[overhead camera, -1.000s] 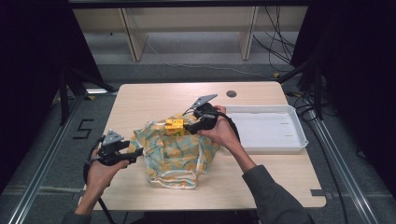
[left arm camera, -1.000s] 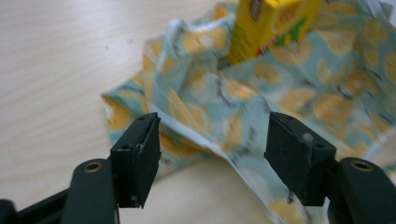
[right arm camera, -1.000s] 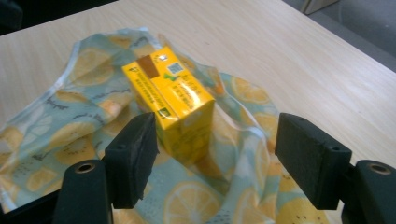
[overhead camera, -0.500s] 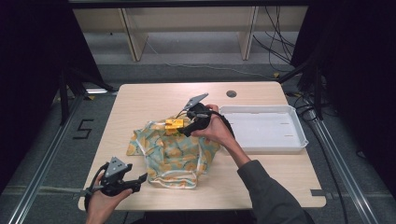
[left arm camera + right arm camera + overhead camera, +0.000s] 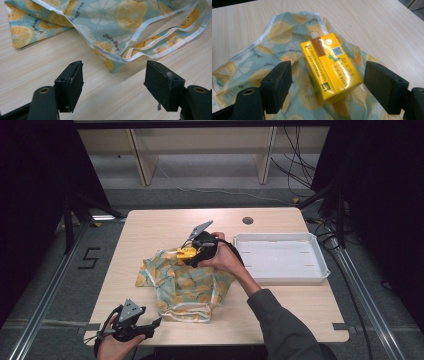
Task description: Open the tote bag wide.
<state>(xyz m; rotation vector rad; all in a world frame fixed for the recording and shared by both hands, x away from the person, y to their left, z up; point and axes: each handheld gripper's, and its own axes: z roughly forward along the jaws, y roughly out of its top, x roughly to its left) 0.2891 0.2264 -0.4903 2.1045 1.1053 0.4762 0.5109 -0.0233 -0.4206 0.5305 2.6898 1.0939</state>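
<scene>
Right gripper [image 5: 327, 87] was found wide open, jaws clear of the yellow carton [image 5: 329, 68] resting on the lemon-print bag [image 5: 274, 57]. Closing squarely across the carton's flat sides was judged advisable.

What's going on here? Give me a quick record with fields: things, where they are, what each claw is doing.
Box: yellow box resting on the cloth
Cloth: lemon-print cloth crumpled at mid-table
Tray: white tray at the table's right, nothing in it
Right claw: open, jaws either side of the box, not pressing it
Left claw: open, over bare table near the cloth's edge, holding nothing
</scene>
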